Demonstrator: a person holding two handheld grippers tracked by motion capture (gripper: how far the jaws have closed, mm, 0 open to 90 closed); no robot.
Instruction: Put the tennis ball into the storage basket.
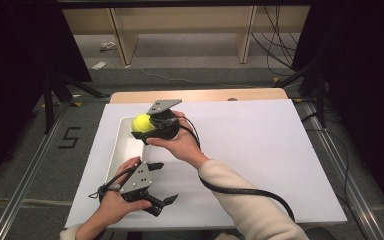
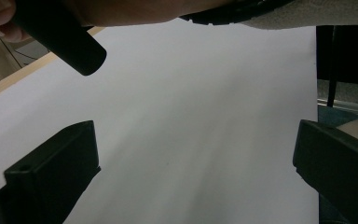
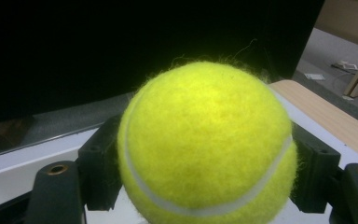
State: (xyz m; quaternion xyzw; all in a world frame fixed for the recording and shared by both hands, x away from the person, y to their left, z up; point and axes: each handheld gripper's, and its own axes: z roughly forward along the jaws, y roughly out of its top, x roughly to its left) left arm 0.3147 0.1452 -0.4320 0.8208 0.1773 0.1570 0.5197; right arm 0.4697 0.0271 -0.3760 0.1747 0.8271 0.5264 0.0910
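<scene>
Left claw [image 1: 164,182] gapes over bare board; right claw [image 1: 147,125] pinches tennis ball [image 1: 141,122] above tray rim [image 1: 114,150].

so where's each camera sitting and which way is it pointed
high view: above the person's side, looking forward and down at the white tray; both forearms, both claws.
left gripper view: on the left claw, open, facing the white board; forearm overhead.
right gripper view: on the right claw, facing the tennis ball.
Shared: tennis ball, high and right.

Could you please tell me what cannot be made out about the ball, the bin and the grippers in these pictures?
- Right gripper view: tennis ball hides the bin floor beneath.
- High view: right gripper and hand cover the white bin's far end.
- Left gripper view: left gripper's jaws are cut off by the bottom edge.
</scene>
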